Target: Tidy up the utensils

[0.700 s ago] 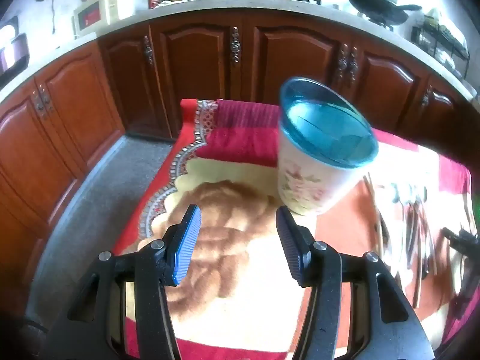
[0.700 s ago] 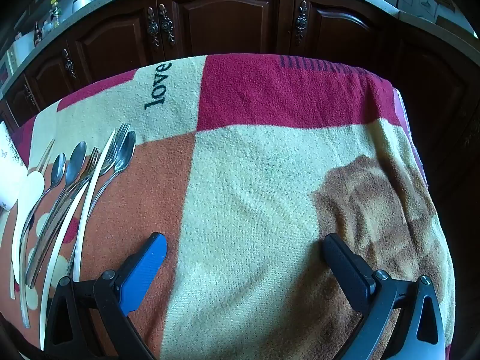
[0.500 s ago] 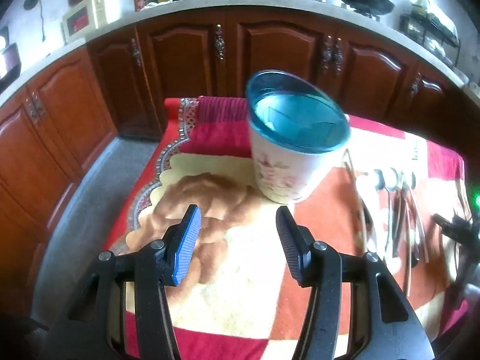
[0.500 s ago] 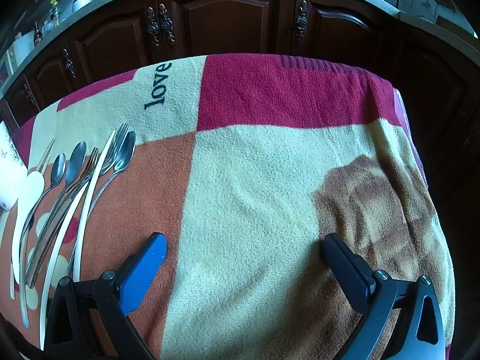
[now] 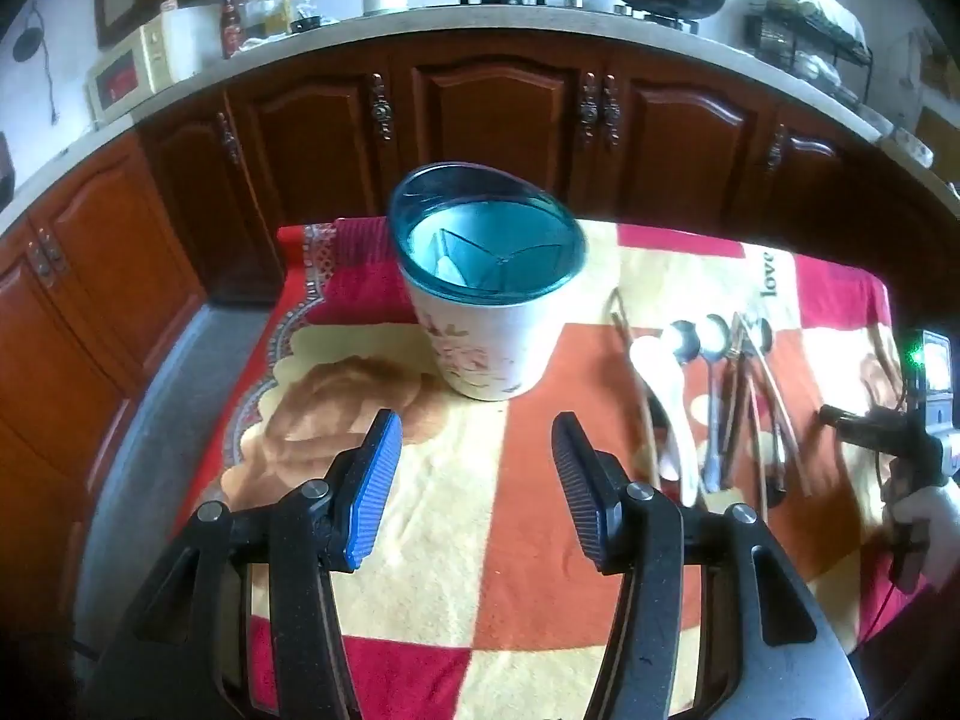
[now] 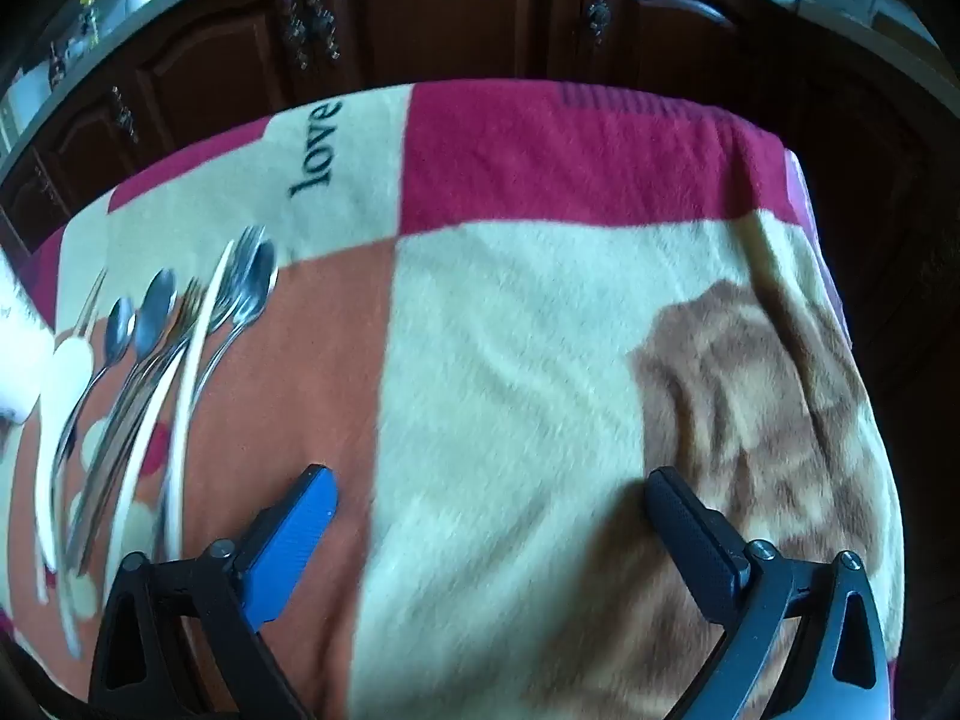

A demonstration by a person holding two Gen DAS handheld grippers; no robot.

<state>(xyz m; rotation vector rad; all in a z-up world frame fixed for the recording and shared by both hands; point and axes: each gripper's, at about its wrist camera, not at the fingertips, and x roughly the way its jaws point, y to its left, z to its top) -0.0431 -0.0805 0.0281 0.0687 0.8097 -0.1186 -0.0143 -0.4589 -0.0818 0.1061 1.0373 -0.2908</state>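
A white floral utensil holder (image 5: 489, 330) with a blue divided rim stands on the blanket-covered table, just ahead of my open, empty left gripper (image 5: 474, 438). To its right lie several utensils (image 5: 714, 396): metal spoons, forks, chopsticks and a white spoon (image 5: 666, 384). In the right wrist view the same utensils (image 6: 156, 372) lie at the left, and the holder's edge (image 6: 18, 360) shows at the far left. My right gripper (image 6: 489, 492) is wide open and empty over bare blanket, right of the utensils.
A red, orange and cream blanket (image 6: 540, 330) covers the table. Dark wooden cabinets (image 5: 492, 120) stand behind, with a counter holding a microwave (image 5: 138, 66) and pots. The right hand-held gripper (image 5: 900, 438) shows at the right edge of the left wrist view.
The left gripper has swung right, so the holder now sits centred ahead of it and more utensils show. The right gripper has shifted slightly; its view is a little blurred.
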